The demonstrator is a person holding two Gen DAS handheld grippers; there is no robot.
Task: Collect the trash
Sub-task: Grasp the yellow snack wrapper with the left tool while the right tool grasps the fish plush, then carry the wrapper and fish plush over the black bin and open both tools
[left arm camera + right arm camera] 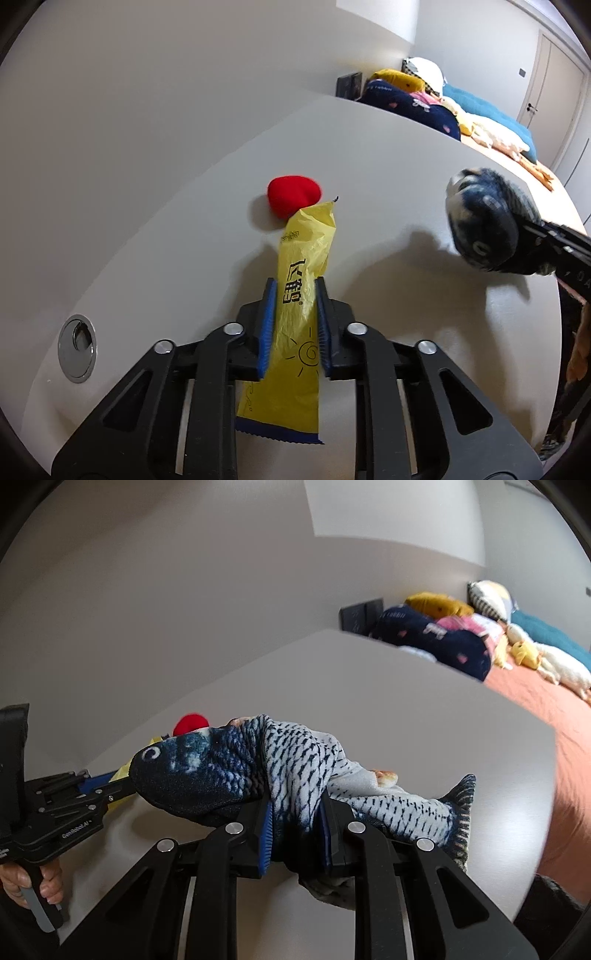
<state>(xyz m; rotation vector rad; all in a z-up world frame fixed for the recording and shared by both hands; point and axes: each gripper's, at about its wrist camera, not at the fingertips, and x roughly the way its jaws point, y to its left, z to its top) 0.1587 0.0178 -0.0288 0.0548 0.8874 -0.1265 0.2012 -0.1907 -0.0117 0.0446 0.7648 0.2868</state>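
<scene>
1. Clamped in the left gripper [295,291], one yellow wrapper [295,314] hangs above the grey table [388,166].
2. Jaws of the right gripper [295,805] pinch one plush fish [295,771] at its middle.
3. One red plush heart [293,197] lies beyond on the table; bare tabletop stretches to the far edge.
4. One grommet [77,347] sits near the left edge.

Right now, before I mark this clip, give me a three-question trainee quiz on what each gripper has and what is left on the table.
1. What do the left gripper fingers clamp?
2. True or false: the right gripper is shut on the plush fish.
3. Which item lies ungripped on the table? A) red heart cushion B) blue mug C) green bottle

Key: 1. the yellow wrapper. 2. True. 3. A.
</scene>
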